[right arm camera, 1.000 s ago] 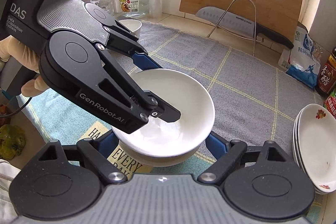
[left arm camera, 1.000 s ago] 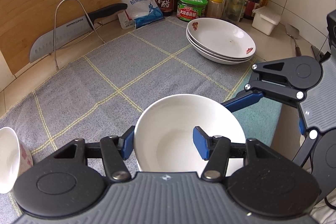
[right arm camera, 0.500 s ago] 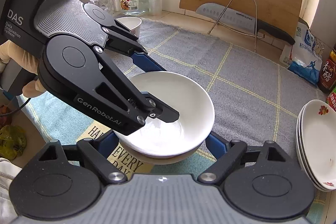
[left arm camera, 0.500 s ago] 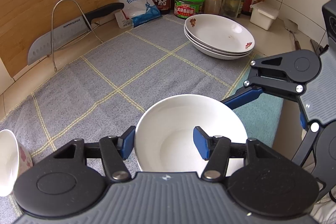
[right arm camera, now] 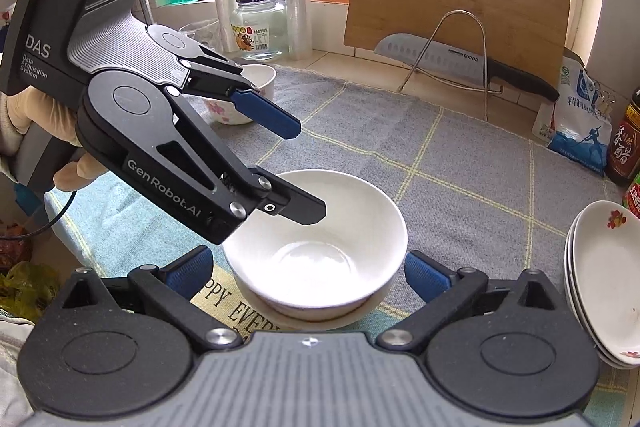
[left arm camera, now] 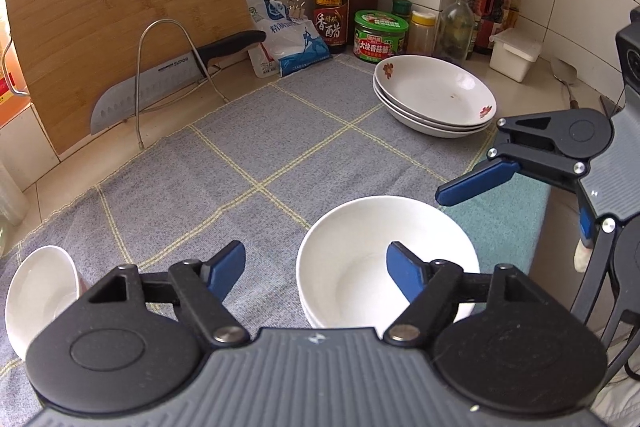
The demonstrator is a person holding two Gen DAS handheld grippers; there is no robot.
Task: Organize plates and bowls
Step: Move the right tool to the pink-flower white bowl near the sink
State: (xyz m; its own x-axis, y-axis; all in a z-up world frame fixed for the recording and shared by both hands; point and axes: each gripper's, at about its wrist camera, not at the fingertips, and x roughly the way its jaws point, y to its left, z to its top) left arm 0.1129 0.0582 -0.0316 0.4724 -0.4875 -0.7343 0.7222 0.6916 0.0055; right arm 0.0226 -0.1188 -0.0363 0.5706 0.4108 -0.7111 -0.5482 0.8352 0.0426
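Two white bowls sit nested on the mat, the top bowl (left arm camera: 384, 259) (right arm camera: 320, 251) inside the lower one. My left gripper (left arm camera: 316, 261) (right arm camera: 310, 173) straddles the top bowl's rim, jaws opening, one pad inside and one outside, neither touching. My right gripper (right arm camera: 308, 269) is spreading wide around the stack, its pads clear of it; one of its blue fingers (left arm camera: 478, 181) shows beside the bowls. A small floral bowl (left arm camera: 36, 291) (right arm camera: 224, 109) stands apart on the cloth. A stack of floral plates (left arm camera: 432, 99) (right arm camera: 604, 275) rests further off.
A grey checked cloth (left arm camera: 240, 163) covers the counter, with a teal mat (left arm camera: 504, 227) at its edge. A bamboo board (left arm camera: 120, 39), a knife (left arm camera: 160, 87) in a wire rack, a salt bag (left arm camera: 288, 39), bottles and jars line the wall. A gloved hand (right arm camera: 24, 119) holds the left gripper.
The left jaws were pinched on the top bowl's rim and have spread off it. The right jaws have widened away from the bowls. The top bowl now rests in the lower one.
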